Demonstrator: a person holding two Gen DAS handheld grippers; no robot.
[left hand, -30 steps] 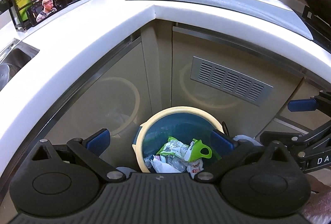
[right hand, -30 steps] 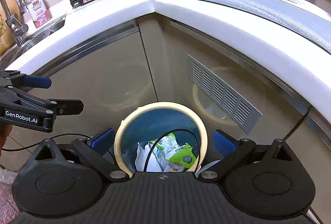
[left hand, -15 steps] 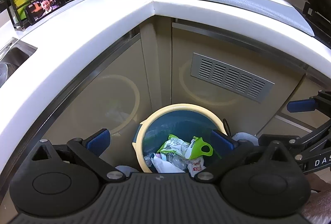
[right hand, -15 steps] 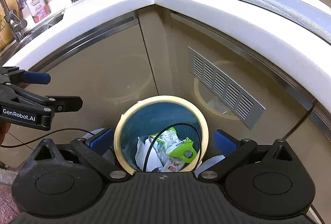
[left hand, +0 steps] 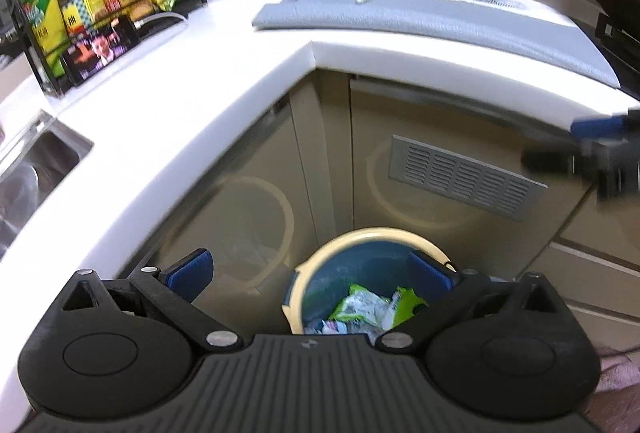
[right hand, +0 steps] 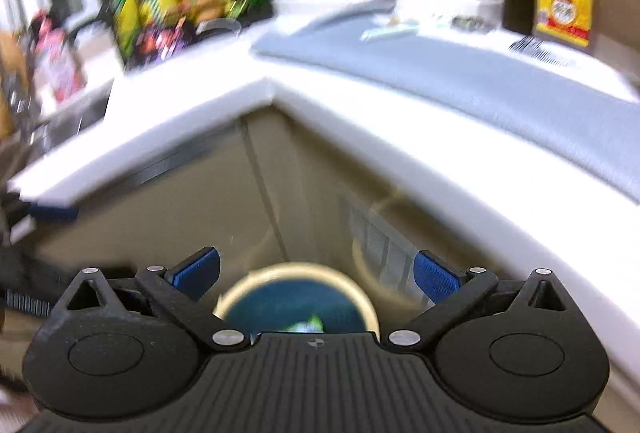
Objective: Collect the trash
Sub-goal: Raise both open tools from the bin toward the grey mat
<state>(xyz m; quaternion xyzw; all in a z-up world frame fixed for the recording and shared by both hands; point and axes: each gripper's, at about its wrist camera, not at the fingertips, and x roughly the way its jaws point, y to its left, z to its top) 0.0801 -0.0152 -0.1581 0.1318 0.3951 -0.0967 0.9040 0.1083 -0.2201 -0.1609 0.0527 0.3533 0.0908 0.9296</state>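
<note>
Well, both hand-held grippers are spread wide w/ nothing between the blue pads: left hand-held gripper [left hand: 310, 273] and right hand-held gripper [right hand: 316, 273] hang above the bin [left hand: 340, 245]. Trash [left hand: 360, 307], green/white wrappers, lies inside the bin, on the floor under the corner of the white worktop [left hand: 200, 105]. Right view is blurred, so probably the same bin [right hand: 352, 293].
</note>
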